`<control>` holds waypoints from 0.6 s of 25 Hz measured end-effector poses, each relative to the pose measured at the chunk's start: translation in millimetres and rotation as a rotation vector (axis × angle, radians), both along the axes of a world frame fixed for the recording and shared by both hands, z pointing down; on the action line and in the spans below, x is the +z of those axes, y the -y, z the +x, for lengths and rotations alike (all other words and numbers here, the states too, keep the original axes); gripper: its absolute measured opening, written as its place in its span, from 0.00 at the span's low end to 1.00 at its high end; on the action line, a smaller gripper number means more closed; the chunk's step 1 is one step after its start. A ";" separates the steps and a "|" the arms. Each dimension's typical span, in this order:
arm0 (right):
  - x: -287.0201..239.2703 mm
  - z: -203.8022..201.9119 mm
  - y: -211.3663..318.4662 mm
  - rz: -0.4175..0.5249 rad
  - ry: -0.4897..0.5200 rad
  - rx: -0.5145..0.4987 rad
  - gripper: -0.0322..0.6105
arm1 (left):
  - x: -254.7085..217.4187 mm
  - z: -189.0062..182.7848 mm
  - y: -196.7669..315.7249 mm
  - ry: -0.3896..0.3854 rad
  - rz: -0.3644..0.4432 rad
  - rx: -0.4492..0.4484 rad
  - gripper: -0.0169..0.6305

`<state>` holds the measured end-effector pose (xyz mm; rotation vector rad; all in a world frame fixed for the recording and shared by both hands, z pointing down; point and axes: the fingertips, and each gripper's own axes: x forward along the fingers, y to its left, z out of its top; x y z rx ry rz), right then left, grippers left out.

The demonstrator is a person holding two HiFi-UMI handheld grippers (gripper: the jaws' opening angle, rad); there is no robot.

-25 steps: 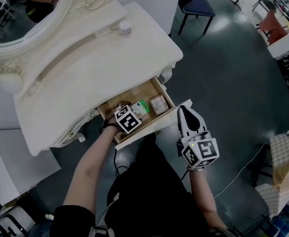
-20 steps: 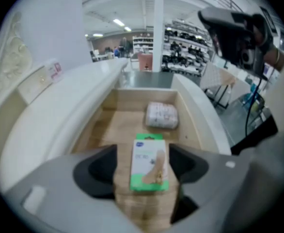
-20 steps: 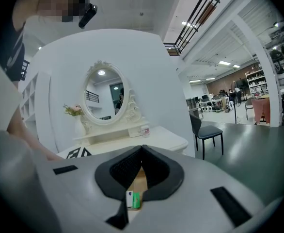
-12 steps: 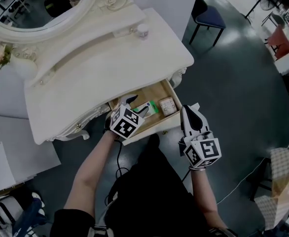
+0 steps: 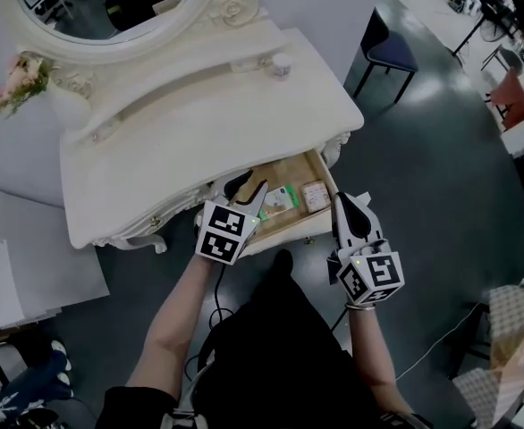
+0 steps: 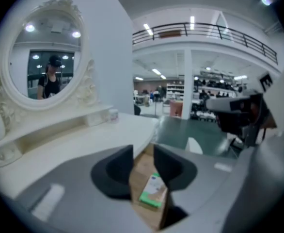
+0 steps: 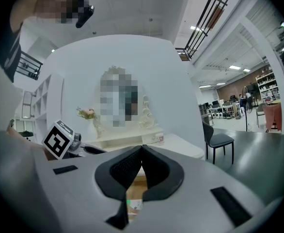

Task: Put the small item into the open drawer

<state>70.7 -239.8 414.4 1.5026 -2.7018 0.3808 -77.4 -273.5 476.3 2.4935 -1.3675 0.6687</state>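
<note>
– Start at the left. What stood there?

– An oval mirror (image 5: 110, 7) in a carved white frame, with a pale vase (image 5: 61, 105) of flowers below it. Both sat at the back of a white dressing table (image 5: 173, 141). A small jar (image 5: 282, 63) stood on the top, further right.

– And the left gripper (image 5: 247, 191)?

– It hung over the left part of the open drawer (image 5: 296, 170), pointing slantwise down. Its jaws had just been closing, but a narrow gap remained and nothing was between them. It held nothing.

– Where was the small item?

– The green-and-white box (image 5: 280, 202) lay flat on the wooden floor of the drawer, about the middle, clear of both grippers. In the left gripper view it showed through the jaw gap. Its long axis ran away from the camera, green end nearest and white end toward the tabletop.

– Anything beside it?

– A tan packet (image 5: 314, 196) lay just to its right, in the same drawer.

– The right gripper (image 5: 345, 206)?

– It was just off the drawer's right front corner, roughly level, with its tips pressed together and empty.

– And the room?

– It had a dark, glossy floor (image 5: 441, 168), with a blue-seated chair (image 5: 391, 50) to the right of the table. The gripper views showed a large, bright hall with a railed balcony.
</note>
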 end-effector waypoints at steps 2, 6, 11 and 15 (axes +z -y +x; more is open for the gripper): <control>-3.6 -4.3 -3.6 0.008 -0.002 -0.009 0.06 | -9.6 -7.8 -5.0 -0.022 0.027 -0.036 0.21; -8.8 -11.3 -10.3 0.022 -0.006 -0.020 0.06 | -26.3 -21.9 -14.6 -0.044 0.076 -0.091 0.18; -13.3 -18.8 -18.7 0.038 -0.008 -0.035 0.06 | -40.9 -38.1 -28.7 -0.074 0.117 -0.141 0.11; -15.7 -22.9 -27.2 0.046 -0.011 -0.047 0.06 | -49.6 -47.6 -40.5 -0.089 0.140 -0.174 0.07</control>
